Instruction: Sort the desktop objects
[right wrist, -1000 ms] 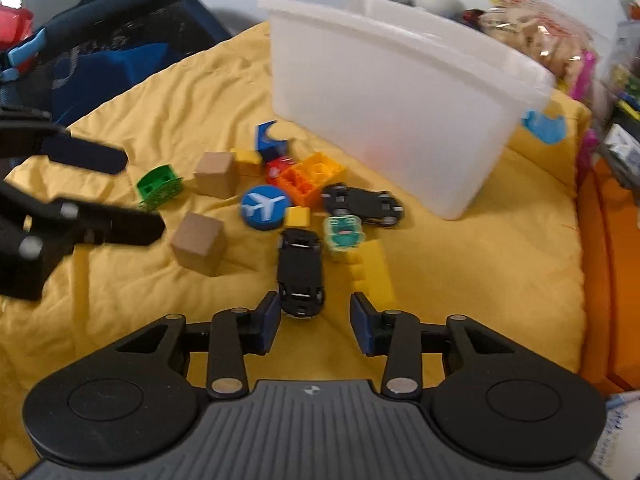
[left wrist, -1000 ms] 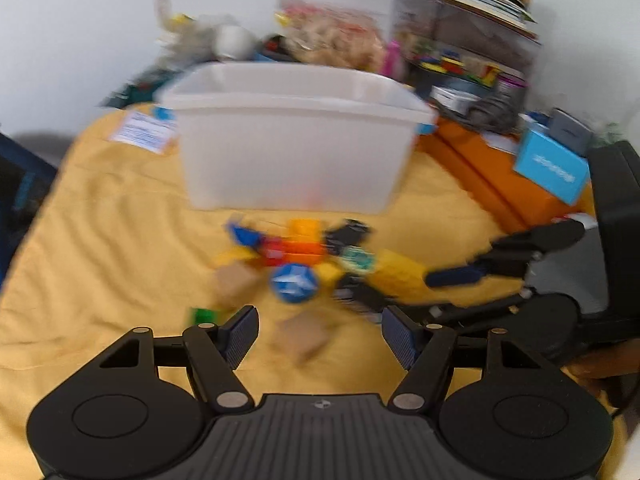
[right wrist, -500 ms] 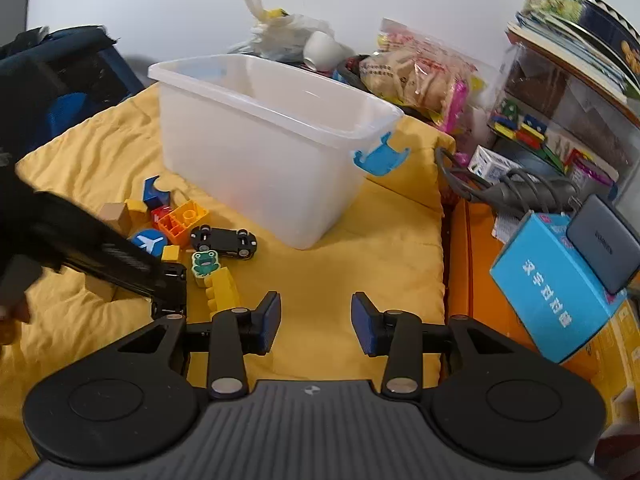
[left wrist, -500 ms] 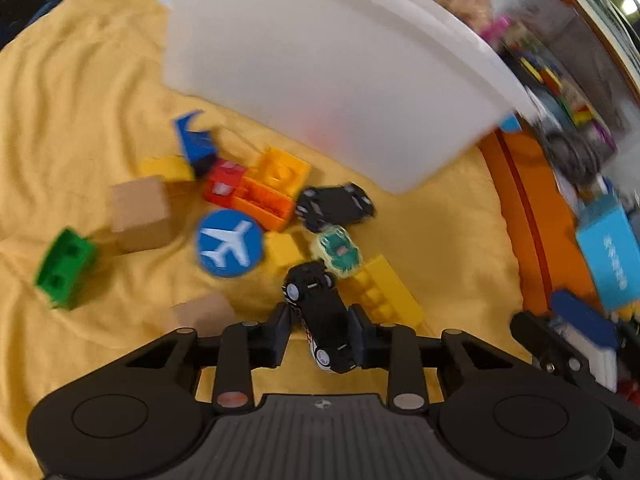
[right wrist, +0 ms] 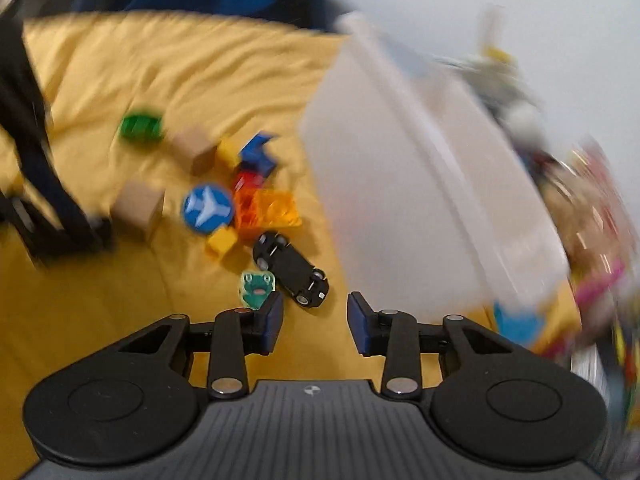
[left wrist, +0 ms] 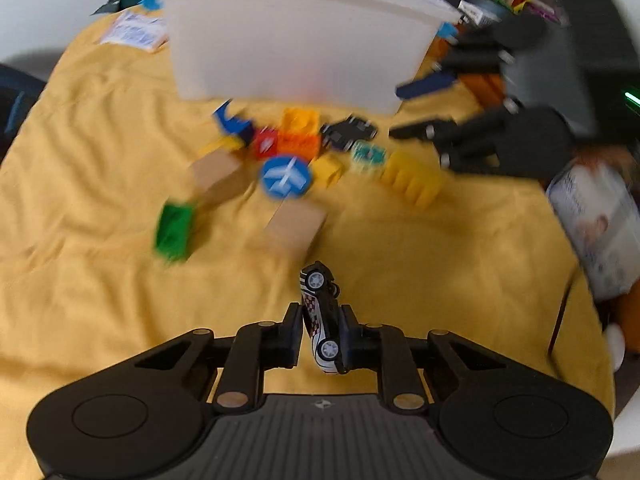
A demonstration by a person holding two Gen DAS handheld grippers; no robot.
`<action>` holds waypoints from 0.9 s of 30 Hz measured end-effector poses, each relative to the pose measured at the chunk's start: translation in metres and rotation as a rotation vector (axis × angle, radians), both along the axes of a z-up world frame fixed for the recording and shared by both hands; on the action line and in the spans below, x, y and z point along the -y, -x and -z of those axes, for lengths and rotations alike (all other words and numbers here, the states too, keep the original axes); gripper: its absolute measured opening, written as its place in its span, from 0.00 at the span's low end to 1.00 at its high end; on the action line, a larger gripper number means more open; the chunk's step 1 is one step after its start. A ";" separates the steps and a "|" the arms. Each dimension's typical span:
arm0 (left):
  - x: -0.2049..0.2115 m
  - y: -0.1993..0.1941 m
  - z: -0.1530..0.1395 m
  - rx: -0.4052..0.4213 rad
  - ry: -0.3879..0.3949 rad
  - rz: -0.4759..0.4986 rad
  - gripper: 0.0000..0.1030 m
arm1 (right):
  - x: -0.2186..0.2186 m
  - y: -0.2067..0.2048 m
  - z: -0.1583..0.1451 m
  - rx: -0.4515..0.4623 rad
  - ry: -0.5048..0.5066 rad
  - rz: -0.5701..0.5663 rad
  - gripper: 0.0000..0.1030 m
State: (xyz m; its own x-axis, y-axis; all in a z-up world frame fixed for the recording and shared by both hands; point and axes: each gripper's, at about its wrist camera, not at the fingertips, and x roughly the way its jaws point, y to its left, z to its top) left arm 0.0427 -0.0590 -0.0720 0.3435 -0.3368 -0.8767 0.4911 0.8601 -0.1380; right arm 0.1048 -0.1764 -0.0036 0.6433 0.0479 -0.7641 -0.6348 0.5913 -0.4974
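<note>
Left gripper (left wrist: 320,334) has lifted the toy car (left wrist: 321,317), fingers clamping it; right gripper (right wrist: 315,322) gapes.

Wrinkled matt yellow cloth (left wrist: 100,208) covers the surface. The bin (left wrist: 296,36) is smooth, translucent white plastic. Two cubes (left wrist: 296,224) look like bare wood. The toy car (left wrist: 322,320) is glossy.

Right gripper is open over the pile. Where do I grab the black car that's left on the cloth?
Take the black car across its narrow body, between the wheels, coming down from above. It appears to lie belly-up, slanting from upper left to lower right, so turn the right gripper until its fingers face the long sides. Mind the frog tile close by its left flank.
</note>
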 end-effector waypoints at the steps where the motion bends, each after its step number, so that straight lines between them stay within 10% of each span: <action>1: -0.004 0.005 0.001 0.000 -0.016 -0.004 0.21 | -0.002 -0.005 0.005 -0.017 0.052 -0.061 0.35; 8: -0.026 0.025 0.000 0.000 -0.050 -0.032 0.21 | -0.009 -0.038 0.036 -0.131 0.146 -0.307 0.34; 17: -0.039 0.026 0.004 -0.026 -0.002 -0.060 0.40 | -0.016 -0.025 0.025 -0.153 0.009 -0.102 0.15; 21: -0.039 0.026 0.012 -0.034 0.032 -0.078 0.31 | -0.012 0.013 0.007 -0.099 -0.075 -0.037 0.15; 27: -0.024 0.039 0.003 0.150 -0.152 0.032 0.31 | -0.010 0.056 -0.022 -0.144 -0.338 0.096 0.15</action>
